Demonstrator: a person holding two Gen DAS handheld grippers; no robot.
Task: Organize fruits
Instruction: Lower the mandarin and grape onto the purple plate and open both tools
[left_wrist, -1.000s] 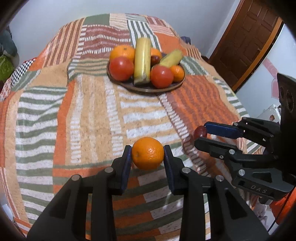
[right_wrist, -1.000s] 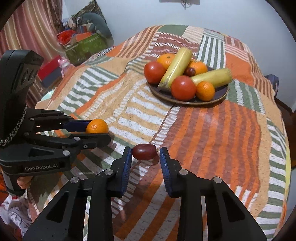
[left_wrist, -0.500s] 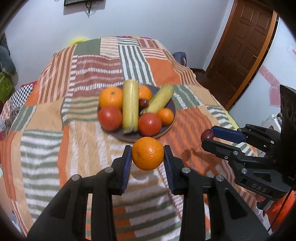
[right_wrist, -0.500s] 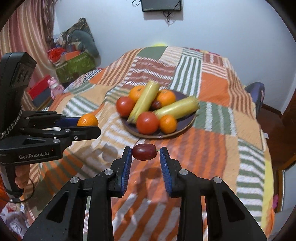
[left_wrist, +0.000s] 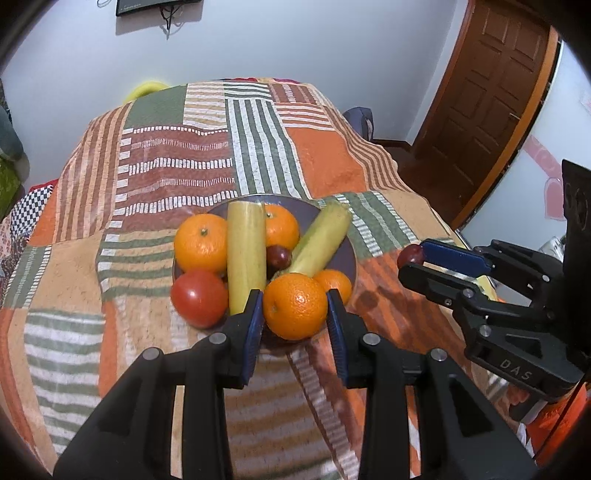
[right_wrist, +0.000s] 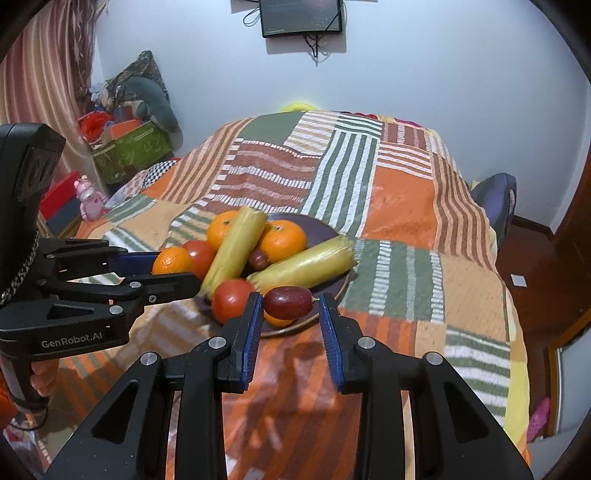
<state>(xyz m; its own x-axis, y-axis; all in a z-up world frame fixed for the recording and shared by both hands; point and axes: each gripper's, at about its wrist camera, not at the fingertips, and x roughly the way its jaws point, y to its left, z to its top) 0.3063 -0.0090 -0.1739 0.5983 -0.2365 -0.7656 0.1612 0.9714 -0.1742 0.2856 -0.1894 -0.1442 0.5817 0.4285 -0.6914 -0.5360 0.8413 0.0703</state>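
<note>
with the left hand-held gripper (left_wrist: 295, 312) clamped on an orange (left_wrist: 295, 311) and the right hand-held gripper (right_wrist: 290, 308) pinching a grape (right_wrist: 288, 302), each should lower into a gap on the plate (left_wrist: 340, 243) before releasing.

We count four oranges (left_wrist: 295, 311), two of them large, one held. We see two tomatoes (right_wrist: 231, 298), two yellow corn cobs (left_wrist: 246, 256) and two red grapes (right_wrist: 288, 302).
</note>
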